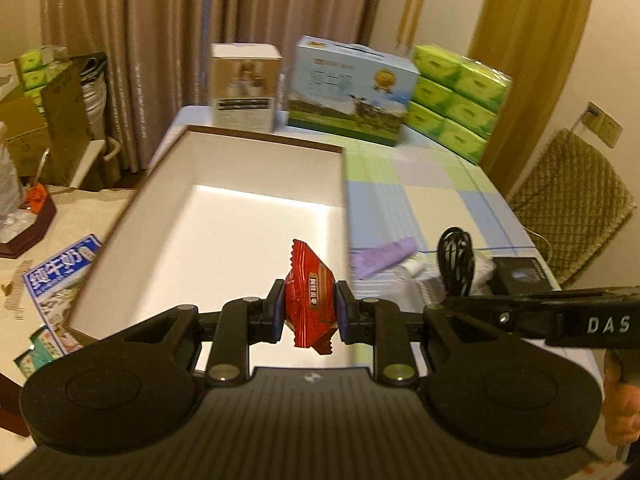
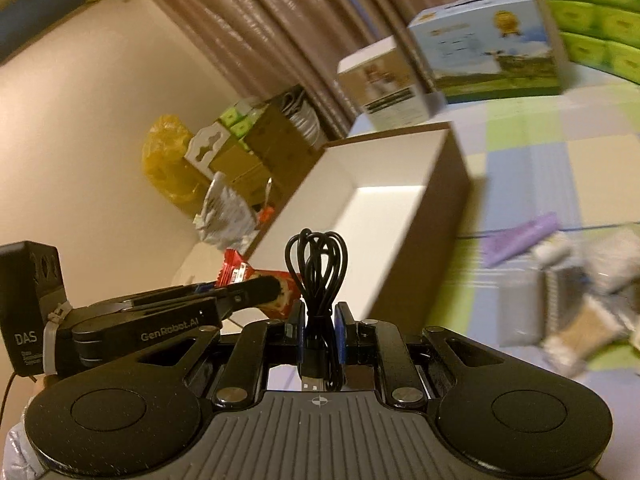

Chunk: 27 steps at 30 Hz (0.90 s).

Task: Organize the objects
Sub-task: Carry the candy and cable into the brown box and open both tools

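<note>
While the white-lined cardboard box (image 1: 224, 216) on the checked tablecloth (image 1: 432, 184) shows only bare floor inside, both hands already carry something toward it. The left gripper (image 1: 310, 312) is clamped on a red snack packet (image 1: 310, 292), which hangs over the near end of the box. The right gripper (image 2: 320, 328) is closed around a coiled black USB cable (image 2: 318, 276), its loops standing up above the pads and its plug hanging below; in the right wrist view it sits just short of the box's near corner, with the left gripper and its packet at the left.

Judged from how things lie, the tidying is at an early stage — two items are lifted, none is in the box yet. Left on the cloth beside the box, on its right, are a purple cloth (image 1: 384, 256), a small white roll-like thing (image 1: 414, 266), a black box (image 1: 520, 276) and some pale, blurred items that cannot be made out clearly.

By count: one open box, one red packet, one cable, one purple cloth, one black box. Beyond the far end of the open box stand two printed cartons — a beige one (image 1: 246, 84) and a blue one (image 1: 352, 88) — and a stack of green tissue packs (image 1: 456, 100), six faces showing.
</note>
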Tool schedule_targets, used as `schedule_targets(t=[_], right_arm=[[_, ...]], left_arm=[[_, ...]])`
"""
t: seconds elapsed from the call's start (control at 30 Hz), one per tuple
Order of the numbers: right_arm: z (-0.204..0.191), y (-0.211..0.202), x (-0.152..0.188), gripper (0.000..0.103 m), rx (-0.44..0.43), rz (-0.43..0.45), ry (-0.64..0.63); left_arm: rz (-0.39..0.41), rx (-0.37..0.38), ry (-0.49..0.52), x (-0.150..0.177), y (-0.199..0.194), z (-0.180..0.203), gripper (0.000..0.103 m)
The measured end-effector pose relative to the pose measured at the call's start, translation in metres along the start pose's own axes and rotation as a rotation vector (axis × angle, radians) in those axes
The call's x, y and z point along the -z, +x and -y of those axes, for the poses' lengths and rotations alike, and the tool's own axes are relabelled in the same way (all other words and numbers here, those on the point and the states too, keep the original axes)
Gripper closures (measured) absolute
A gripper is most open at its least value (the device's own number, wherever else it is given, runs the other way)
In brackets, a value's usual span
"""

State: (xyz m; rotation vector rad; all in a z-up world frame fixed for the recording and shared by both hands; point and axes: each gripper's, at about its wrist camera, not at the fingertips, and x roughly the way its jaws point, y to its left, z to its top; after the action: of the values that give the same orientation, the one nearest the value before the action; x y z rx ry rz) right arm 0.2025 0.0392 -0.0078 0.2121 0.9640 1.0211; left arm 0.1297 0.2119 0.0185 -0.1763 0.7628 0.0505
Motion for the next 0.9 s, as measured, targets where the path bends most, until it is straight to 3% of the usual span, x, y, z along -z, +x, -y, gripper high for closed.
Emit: schedule_targets(t=[0.3,0.53,0.83,0.9], right_arm=[[-0.018,0.085,-0.014,0.091,0.098,-0.069,-0.001],[-0.016,0.141,-0.011,0.091,0.258,-0.198,-0.027],[-0.013,0.168,-0.009,0.091,0.334,-0.249,-0.068],[-0.015,0.168,-0.009,0.09,0.345,-0.244,-0.086]], left_arm=[[-0.034,-0.047,-0.023,-0.011,0.022,-0.06,0.082],[-0.163,-0.086,-0.024,-0.012,0.065,-0.089,0.082],[-0.269,-0.045,0.007,-0.006,0.103,-0.106,0.081],[-0.279,-0.043,0.016,-0.005,0.107,-0.107,0.074]])
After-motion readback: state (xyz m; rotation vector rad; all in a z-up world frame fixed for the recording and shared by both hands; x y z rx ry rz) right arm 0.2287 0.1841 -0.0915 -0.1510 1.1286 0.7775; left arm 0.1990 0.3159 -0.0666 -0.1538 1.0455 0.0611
